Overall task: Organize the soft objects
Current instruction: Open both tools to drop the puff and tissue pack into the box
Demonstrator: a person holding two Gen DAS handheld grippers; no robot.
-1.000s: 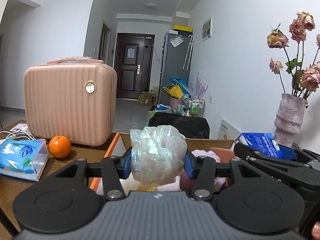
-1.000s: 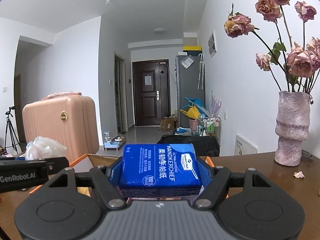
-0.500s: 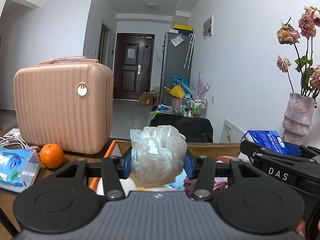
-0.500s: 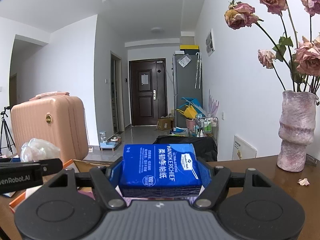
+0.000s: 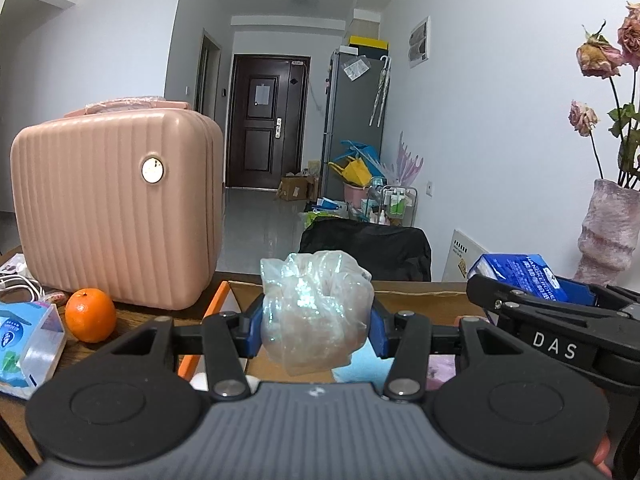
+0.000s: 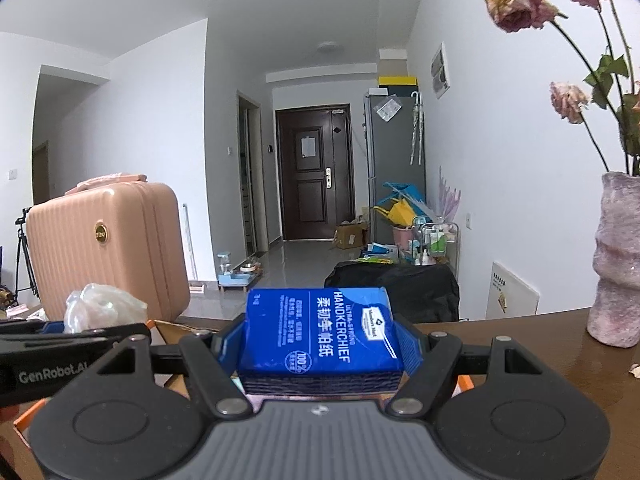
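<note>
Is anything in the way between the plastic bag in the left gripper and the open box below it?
Nothing visible blocks it. The left gripper holds the crumpled plastic bag above the cardboard box, whose top is open. The right gripper, holding the blue tissue pack, sits alongside to the right, not underneath.

Left gripper [image 5: 316,326] clamped on crumpled clear plastic bag [image 5: 316,312], above open cardboard box [image 5: 404,286]. Right gripper [image 5: 520,284] alongside at right, gripping blue handkerchief pack [image 5: 516,274]. Pink suitcase [image 5: 116,208], orange [image 5: 90,315] and tissue pack [image 5: 28,340] on table at left.
</note>
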